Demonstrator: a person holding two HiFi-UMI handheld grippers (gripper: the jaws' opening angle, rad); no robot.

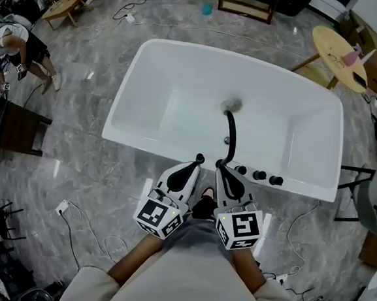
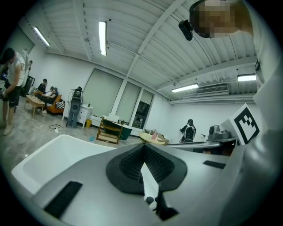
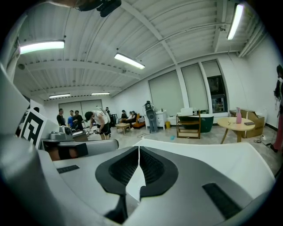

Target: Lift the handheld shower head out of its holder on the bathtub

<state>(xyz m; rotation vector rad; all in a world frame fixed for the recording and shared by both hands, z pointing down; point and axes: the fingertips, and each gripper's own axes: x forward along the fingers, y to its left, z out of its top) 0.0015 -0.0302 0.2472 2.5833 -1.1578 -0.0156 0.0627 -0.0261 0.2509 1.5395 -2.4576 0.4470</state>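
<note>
The white bathtub (image 1: 146,103) fills the middle of the head view. A black handheld shower head (image 1: 231,134) with its handle stands at the tub's near rim and leans in over the basin towards the drain (image 1: 232,106). Three black knobs (image 1: 259,176) sit on the rim to its right. My left gripper (image 1: 199,159) and right gripper (image 1: 219,163) are side by side, both shut and empty, with their tips at the near rim just short of the handle's base. In the left gripper view the jaws (image 2: 143,150) meet over the white tub; in the right gripper view (image 3: 139,150) likewise.
A round wooden table (image 1: 338,51) stands beyond the tub's far right corner and a chair (image 1: 358,194) at its right end. Cables (image 1: 77,225) lie on the marble floor at the near left. A dark desk (image 1: 16,128) and a person (image 1: 17,46) are at the far left.
</note>
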